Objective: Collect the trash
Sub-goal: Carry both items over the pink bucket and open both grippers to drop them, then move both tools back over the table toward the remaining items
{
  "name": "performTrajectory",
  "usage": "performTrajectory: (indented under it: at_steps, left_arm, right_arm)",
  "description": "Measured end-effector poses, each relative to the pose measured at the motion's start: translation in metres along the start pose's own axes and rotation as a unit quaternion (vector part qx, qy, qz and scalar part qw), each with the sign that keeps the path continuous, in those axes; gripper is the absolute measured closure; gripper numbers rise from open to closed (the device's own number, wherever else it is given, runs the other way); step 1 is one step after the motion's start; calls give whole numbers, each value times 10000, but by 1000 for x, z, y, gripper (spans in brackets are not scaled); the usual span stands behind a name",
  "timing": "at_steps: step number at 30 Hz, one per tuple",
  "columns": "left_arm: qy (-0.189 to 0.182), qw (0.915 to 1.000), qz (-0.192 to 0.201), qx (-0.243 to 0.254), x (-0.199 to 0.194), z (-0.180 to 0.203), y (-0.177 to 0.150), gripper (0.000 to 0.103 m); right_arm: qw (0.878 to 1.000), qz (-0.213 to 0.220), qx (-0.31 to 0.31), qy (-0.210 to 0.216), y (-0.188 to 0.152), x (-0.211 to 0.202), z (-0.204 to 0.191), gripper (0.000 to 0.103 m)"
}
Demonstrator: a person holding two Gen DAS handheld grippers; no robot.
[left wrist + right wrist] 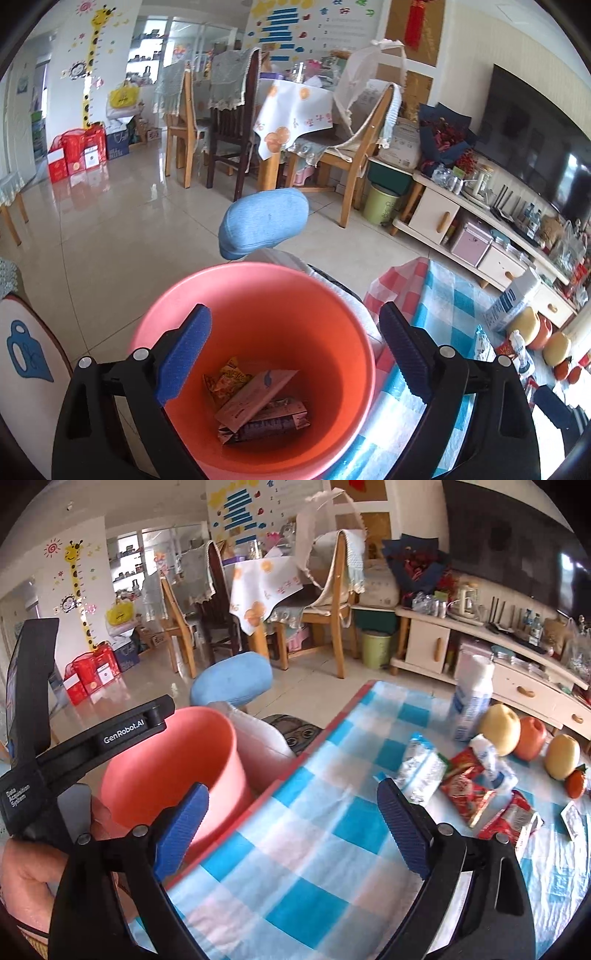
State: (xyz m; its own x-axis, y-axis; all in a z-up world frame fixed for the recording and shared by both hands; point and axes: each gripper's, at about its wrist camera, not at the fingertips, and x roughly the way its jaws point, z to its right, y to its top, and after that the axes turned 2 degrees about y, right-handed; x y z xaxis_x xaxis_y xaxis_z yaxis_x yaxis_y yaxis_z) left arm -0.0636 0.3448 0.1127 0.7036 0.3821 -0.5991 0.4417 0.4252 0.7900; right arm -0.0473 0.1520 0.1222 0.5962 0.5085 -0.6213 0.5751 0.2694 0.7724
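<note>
1. Both sets of fingers spread wide, nothing held: left gripper (pixel 295 354) over the pink bin (pixel 255 295), where wrappers (pixel 258 402) sit.
2. Right gripper (pixel 291 830) faces the worktop (pixel 295 849); red wrappers (pixel 469 790) at 2 o'clock, probably next.

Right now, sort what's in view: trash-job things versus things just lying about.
For the job:
orange bin, wrappers already inside
red snack wrappers on the checked tablecloth
clear plastic packet
crumpled white wrapper

Just lying about:
pears
milk carton
blue stool
</note>
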Motion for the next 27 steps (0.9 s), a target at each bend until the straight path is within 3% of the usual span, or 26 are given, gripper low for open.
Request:
performTrajectory:
  at_steps: [17,27]
  left_arm:
    - [-301,9949,54,962,-15,82,-20,11]
    - [-443,9862,125,1590,-26,124,-39,11]
  right_arm:
    - [9985,174,266,-436,-32,-40,66,9]
    - [9968,243,181,-742,-52,-61,96,9]
